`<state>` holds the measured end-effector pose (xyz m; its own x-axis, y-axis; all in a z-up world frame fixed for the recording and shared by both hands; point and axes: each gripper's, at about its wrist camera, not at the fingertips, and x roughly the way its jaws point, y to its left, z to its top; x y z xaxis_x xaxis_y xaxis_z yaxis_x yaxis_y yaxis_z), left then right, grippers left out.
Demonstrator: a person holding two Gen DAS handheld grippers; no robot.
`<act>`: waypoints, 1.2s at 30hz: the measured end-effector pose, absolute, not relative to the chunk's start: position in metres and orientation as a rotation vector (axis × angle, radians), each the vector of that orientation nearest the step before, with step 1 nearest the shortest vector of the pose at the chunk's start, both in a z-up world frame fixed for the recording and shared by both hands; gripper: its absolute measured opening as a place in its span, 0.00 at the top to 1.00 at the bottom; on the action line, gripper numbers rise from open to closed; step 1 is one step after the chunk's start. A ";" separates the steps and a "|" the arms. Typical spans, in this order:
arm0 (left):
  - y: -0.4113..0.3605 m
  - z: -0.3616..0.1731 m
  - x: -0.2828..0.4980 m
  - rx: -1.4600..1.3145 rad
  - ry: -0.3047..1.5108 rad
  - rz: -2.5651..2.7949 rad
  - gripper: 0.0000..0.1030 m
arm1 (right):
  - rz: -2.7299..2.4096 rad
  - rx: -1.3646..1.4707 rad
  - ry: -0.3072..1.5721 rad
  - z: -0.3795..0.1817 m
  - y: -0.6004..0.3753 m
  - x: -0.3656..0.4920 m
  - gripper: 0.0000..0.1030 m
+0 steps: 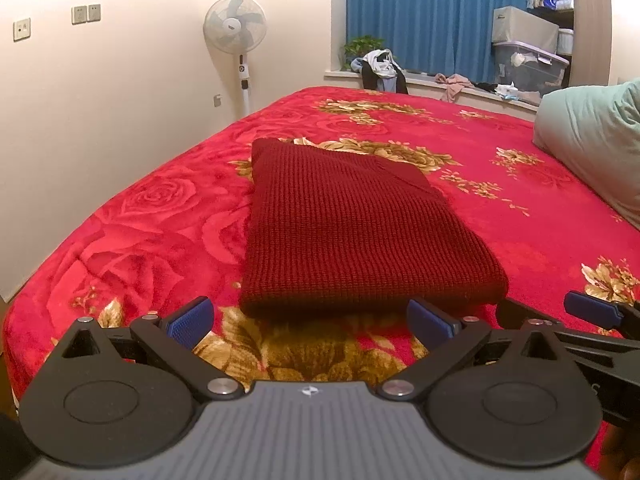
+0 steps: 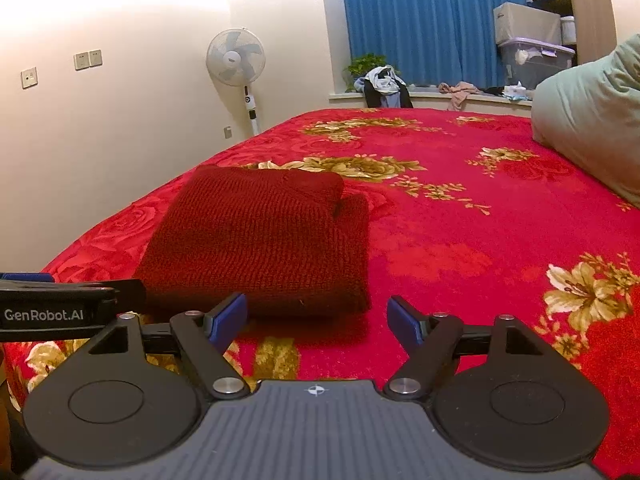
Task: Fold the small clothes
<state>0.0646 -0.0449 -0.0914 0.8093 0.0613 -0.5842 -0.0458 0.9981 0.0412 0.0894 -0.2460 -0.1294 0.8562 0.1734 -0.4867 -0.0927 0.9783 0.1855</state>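
Note:
A dark red knit garment (image 1: 344,228) lies folded into a flat rectangle on the red floral bedspread (image 1: 520,216). It also shows in the right wrist view (image 2: 264,240), left of centre. My left gripper (image 1: 312,322) is open and empty, just short of the garment's near edge. My right gripper (image 2: 316,320) is open and empty, near the garment's front right corner. The right gripper's blue pad shows at the right edge of the left wrist view (image 1: 592,308). The left gripper's body (image 2: 60,308) shows at the left of the right wrist view.
A pale green pillow (image 1: 592,140) lies at the right of the bed. A standing fan (image 1: 236,28) is by the wall. The windowsill (image 1: 440,84) holds clothes, a plant and storage boxes in front of a blue curtain. The bed's left edge drops off near the wall.

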 end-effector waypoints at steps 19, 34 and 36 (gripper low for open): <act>-0.044 -0.093 0.064 0.034 0.622 0.057 0.00 | 0.157 0.160 0.510 -0.131 -0.249 0.088 0.24; -0.041 -0.093 0.065 0.034 0.619 0.049 0.00 | 0.156 0.155 0.515 -0.132 -0.248 0.088 0.24; -0.041 -0.093 0.065 0.031 0.619 0.046 0.00 | 0.157 0.156 0.516 -0.133 -0.248 0.088 0.24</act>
<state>0.0649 -0.0406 -0.0934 0.8132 0.0524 -0.5796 -0.0337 0.9985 0.0431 0.0885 -0.2482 -0.1326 0.8583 0.1876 -0.4777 -0.1093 0.9763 0.1869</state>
